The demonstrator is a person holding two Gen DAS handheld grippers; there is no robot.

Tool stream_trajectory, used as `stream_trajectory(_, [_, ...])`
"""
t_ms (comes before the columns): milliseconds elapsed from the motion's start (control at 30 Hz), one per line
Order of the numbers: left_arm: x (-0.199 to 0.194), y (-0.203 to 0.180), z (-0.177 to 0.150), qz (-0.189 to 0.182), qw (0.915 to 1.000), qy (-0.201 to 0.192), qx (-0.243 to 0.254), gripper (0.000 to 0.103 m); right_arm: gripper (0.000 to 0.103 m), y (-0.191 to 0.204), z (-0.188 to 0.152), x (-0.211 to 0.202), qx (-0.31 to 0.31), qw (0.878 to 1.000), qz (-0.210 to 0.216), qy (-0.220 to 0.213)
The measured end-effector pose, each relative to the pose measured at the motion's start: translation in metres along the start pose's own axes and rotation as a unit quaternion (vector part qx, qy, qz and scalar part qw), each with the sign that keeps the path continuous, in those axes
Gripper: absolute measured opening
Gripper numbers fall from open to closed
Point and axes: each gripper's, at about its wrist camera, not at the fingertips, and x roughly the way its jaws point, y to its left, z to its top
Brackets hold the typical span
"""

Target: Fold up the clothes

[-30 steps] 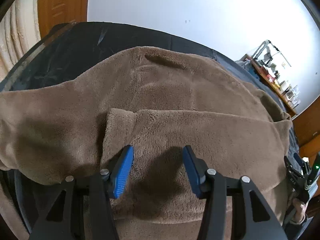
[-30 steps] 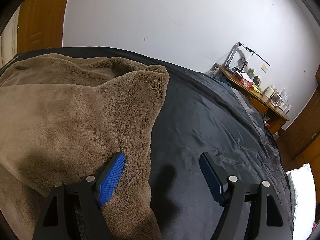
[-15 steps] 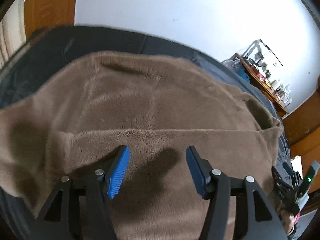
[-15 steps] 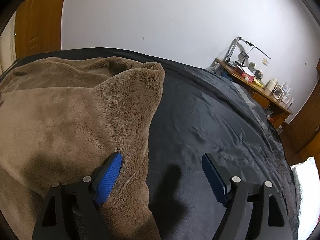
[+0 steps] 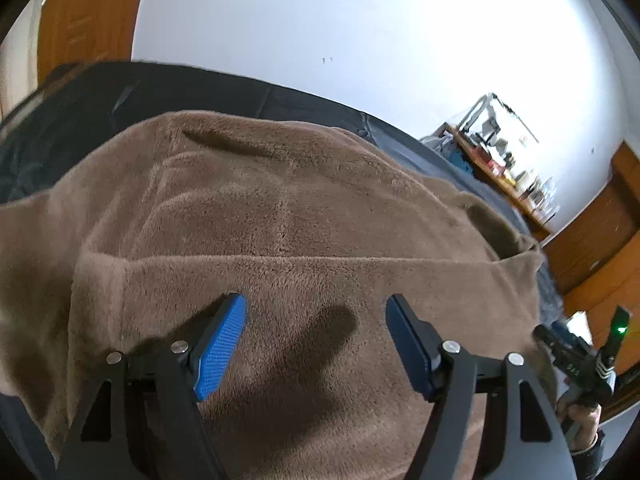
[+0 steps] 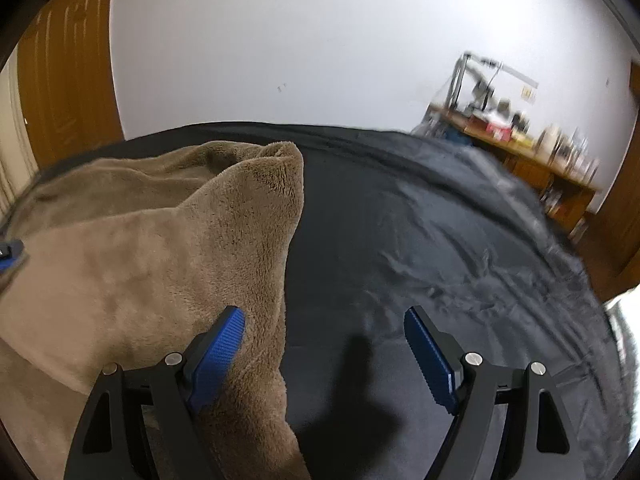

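White wall (image 5: 360, 32) at the far side, wooden door (image 5: 88, 20) far left, wooden cabinets (image 5: 600, 248) far right

Bed under a black sheet (image 6: 420, 240) fills most of the floor area; sheet wrinkled toward the right, bare on the right half

Brown fleece garment (image 5: 280, 200) lies on the left part of the sheet, which kind of garment I can't tell. Near portion folded back over the rest, fold edge running straight left to right across the middle. Its right edge (image 6: 280, 208) stands up in a soft peak where the layers bunch

Cluttered wooden desk (image 6: 520, 148) against the far-right wall, blurred, items on it not readable

Left gripper (image 5: 316, 336): hovers over the folded near layer, jaws have just been opening, nothing between the blue pads, fabric only below them. Released

Right gripper (image 6: 324, 352): jaws wide, straddling the garment's right edge. Left pad sits over the fleece, right pad over bare sheet. Nothing pinched. Released

In the left wrist view the right gripper shows at the far right, a hand (image 5: 580, 420) on its grip, a small green light (image 5: 621, 329) lit on it
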Motion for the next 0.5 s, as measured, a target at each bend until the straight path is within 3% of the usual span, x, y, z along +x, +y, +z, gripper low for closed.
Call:
stream_trajectory(200, [-0.006, 0.002, -0.002, -0.012, 0.9999, 0.002, -0.012, 0.077, 0.084, 0.014, 0.074, -0.022, 0.008, 1.000, -0.007, -0.012])
stream_trajectory(333, [-0.006, -0.002, -0.003, -0.008, 0.9999, -0.001, -0.010, 0.078, 0.084, 0.050, 0.113, 0.011, -0.010, 0.999, -0.009, 0.035])
stream_trajectory(367, [-0.006, -0.002, -0.002, -0.006, 0.9999, -0.003, -0.009, 0.078, 0.084, 0.062, 0.117, 0.024, -0.029, 0.998, -0.021, 0.050])
stream_trajectory(500, [-0.009, 0.000, -0.001, 0.000, 0.9999, -0.007, -0.010, 0.079, 0.084, 0.086, 0.112, 0.068, -0.116, 0.979, -0.144, 0.080])
